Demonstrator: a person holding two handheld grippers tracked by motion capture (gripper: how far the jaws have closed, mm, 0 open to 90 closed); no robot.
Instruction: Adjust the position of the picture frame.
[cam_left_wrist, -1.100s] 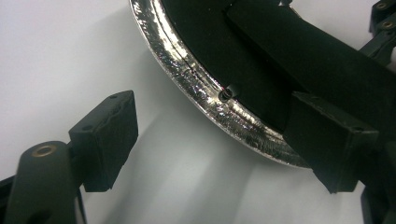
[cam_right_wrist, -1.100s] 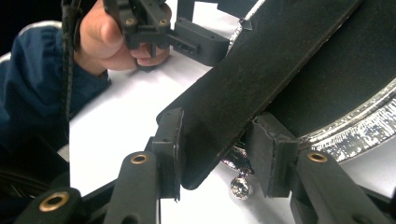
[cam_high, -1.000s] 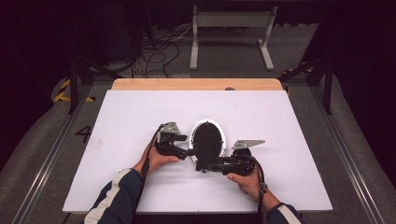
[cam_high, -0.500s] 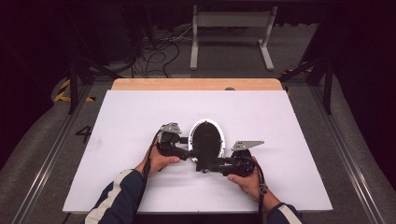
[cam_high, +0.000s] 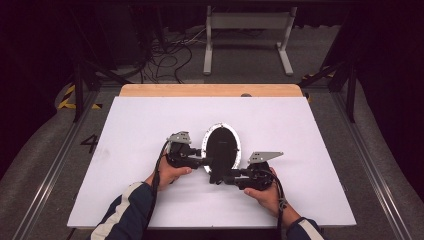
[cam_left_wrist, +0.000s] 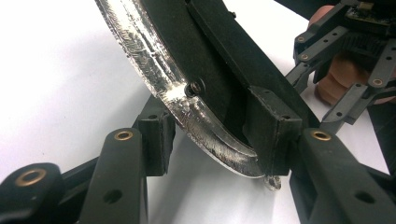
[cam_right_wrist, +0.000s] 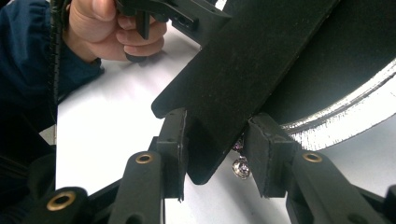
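High view table (cam_high: 320, 150): white, mirror near front-middle.
Mirror (cam_high: 222, 148): oval, black back up, silvery rim; looks stiff, likely fragile, rim slick.
Left gripper (cam_left_wrist: 210, 140): jaws just closing over rim edge; contact unclear.
Right gripper (cam_right_wrist: 215, 154): narrow around black stand flap (cam_right_wrist: 243, 79); flap looks the safer hold.

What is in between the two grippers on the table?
In the high view, an oval black mirror back with a silvery rim stands between the left gripper and the right gripper.
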